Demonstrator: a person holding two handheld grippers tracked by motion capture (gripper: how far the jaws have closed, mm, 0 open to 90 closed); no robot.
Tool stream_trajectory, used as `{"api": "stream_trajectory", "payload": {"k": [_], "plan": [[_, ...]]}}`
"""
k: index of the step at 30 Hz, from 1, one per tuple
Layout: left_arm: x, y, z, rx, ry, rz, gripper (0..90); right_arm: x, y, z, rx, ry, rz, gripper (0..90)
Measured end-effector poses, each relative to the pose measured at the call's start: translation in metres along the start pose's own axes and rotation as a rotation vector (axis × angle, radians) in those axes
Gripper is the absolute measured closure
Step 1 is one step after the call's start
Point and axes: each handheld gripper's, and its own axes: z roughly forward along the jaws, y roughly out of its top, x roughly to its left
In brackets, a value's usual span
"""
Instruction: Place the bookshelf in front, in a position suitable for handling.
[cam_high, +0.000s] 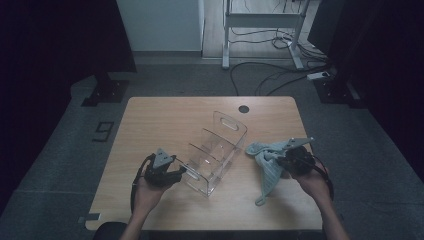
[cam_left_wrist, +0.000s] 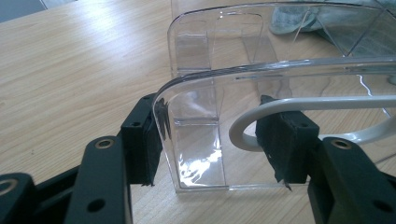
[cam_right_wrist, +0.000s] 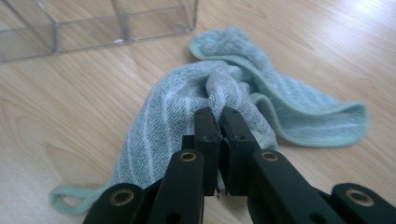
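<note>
A clear plastic organizer (cam_high: 220, 145) with dividers lies across the middle of the wooden table (cam_high: 165, 115). My left gripper (cam_high: 181, 171) holds its near left end. In the left gripper view the jaws (cam_left_wrist: 217, 140) straddle that end of the organizer (cam_left_wrist: 210, 70), and the left pad (cam_left_wrist: 152, 140) presses on its curved wall. A pale green striped towel (cam_high: 267, 172) lies bunched to the right of the organizer. My right gripper (cam_high: 280, 159) is shut on a raised fold of the towel (cam_right_wrist: 173, 116), its fingertips (cam_right_wrist: 218, 114) pinching the cloth just above the table.
A small round cable hole (cam_high: 243, 108) sits near the table's far edge. A loop at the towel's corner (cam_right_wrist: 65, 200) trails toward the front edge. Beyond the table stand a white desk frame (cam_high: 260, 20) and loose cables (cam_high: 270, 75) on the floor.
</note>
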Motion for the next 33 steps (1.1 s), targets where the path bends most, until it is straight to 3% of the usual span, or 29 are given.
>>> {"api": "stream_trajectory", "payload": {"k": [4,9,11,14,17,20,27,29,33], "plan": [[0.000,0.000,0.000,0.001,-0.001,0.001,43.1,0.010,0.000,-0.008,0.001,0.007,-0.027,86.2],[0.000,0.000,0.000,0.002,-0.001,0.003,43.1,0.024,0.003,-0.039,-0.015,-0.011,-0.063,86.3],[0.000,0.000,0.000,0.000,-0.001,0.001,43.1,0.026,0.008,-0.054,-0.026,-0.023,-0.082,86.2],[0.000,0.000,0.000,0.000,-0.001,0.001,43.1,0.024,0.017,-0.058,-0.038,-0.033,-0.081,86.1],[0.001,0.000,0.000,0.002,-0.001,0.003,43.1,0.019,0.026,-0.037,-0.010,-0.013,-0.072,85.7],[0.001,0.000,0.000,0.002,-0.002,0.003,43.1,0.014,0.032,0.000,0.015,0.011,-0.059,85.5],[0.001,0.000,0.000,0.001,-0.003,0.003,43.1,0.007,0.033,0.060,0.029,0.044,-0.011,82.1],[0.001,0.000,0.000,0.002,-0.003,0.004,43.1,0.006,0.033,0.071,0.033,0.048,-0.005,77.2],[0.001,0.000,0.000,0.001,-0.004,0.003,43.1,0.006,0.030,0.080,0.042,0.055,-0.002,52.4]]}}
